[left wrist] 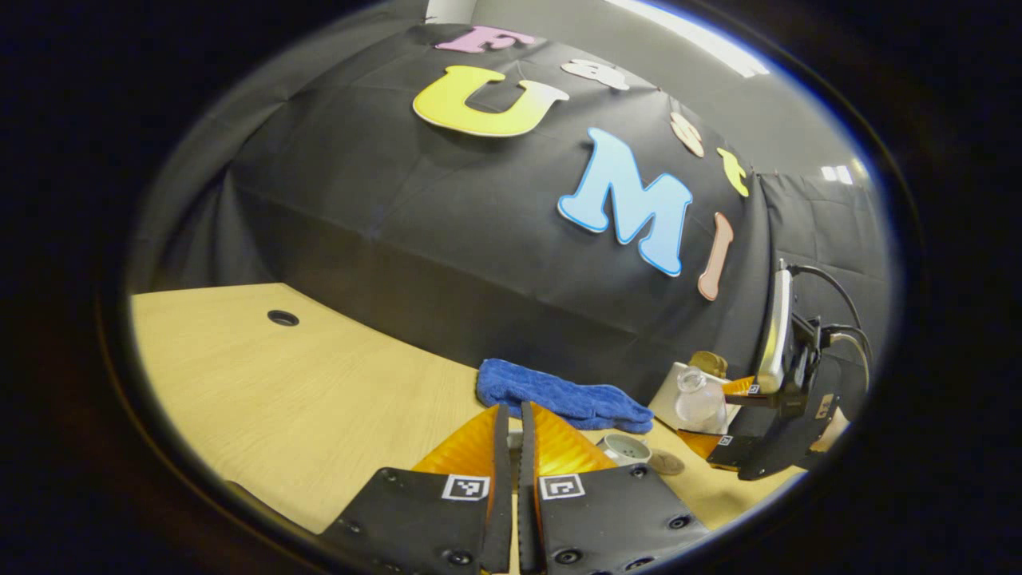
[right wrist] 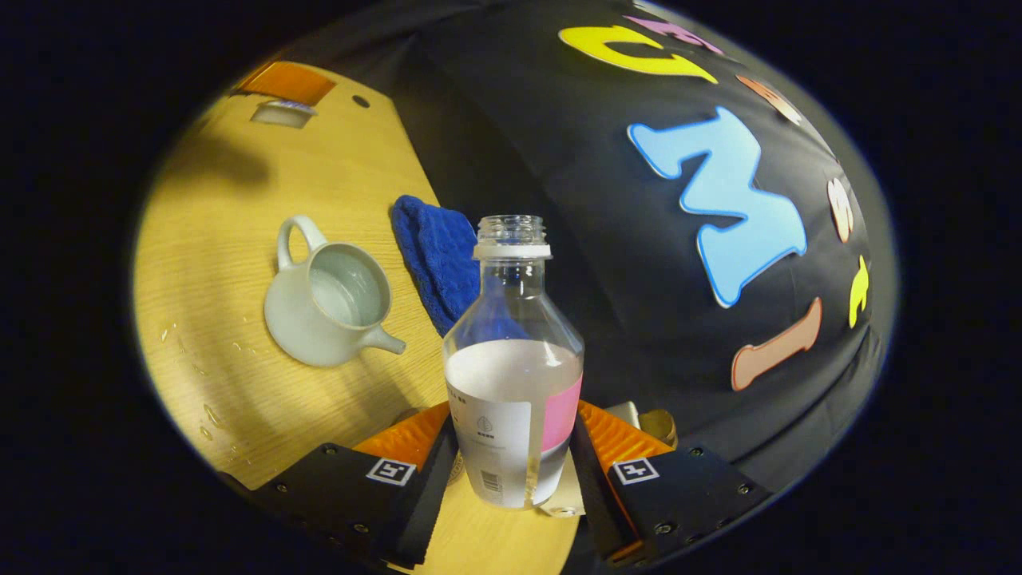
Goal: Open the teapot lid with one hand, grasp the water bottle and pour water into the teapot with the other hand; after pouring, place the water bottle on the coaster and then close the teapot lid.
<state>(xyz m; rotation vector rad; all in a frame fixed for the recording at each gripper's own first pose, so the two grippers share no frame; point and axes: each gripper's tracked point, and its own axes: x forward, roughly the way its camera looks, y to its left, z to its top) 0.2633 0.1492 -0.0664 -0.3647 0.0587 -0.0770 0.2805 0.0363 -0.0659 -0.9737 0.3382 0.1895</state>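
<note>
The clear water bottle (right wrist: 515,375), uncapped and about half full, stands between my right gripper's (right wrist: 515,423) fingers, which press on its labelled lower body. The pale teapot (right wrist: 331,307) sits on the wooden table to its left, its mouth uncovered and water inside. Far off over the table, my left gripper (right wrist: 286,84) carries a white piece, apparently the lid (right wrist: 279,114). In the left gripper view my left gripper (left wrist: 513,415) has its fingers almost together. Past them are the teapot (left wrist: 625,450), a round coaster (left wrist: 667,461), and the bottle (left wrist: 701,399) in my right gripper (left wrist: 715,411).
A blue cloth (right wrist: 435,255) lies against the black wall behind the teapot. Water drops (right wrist: 200,375) dot the table (right wrist: 207,263) near the teapot. A white box (left wrist: 667,387) with a brown object on top stands behind the bottle. A round cable hole (left wrist: 283,318) is in the tabletop.
</note>
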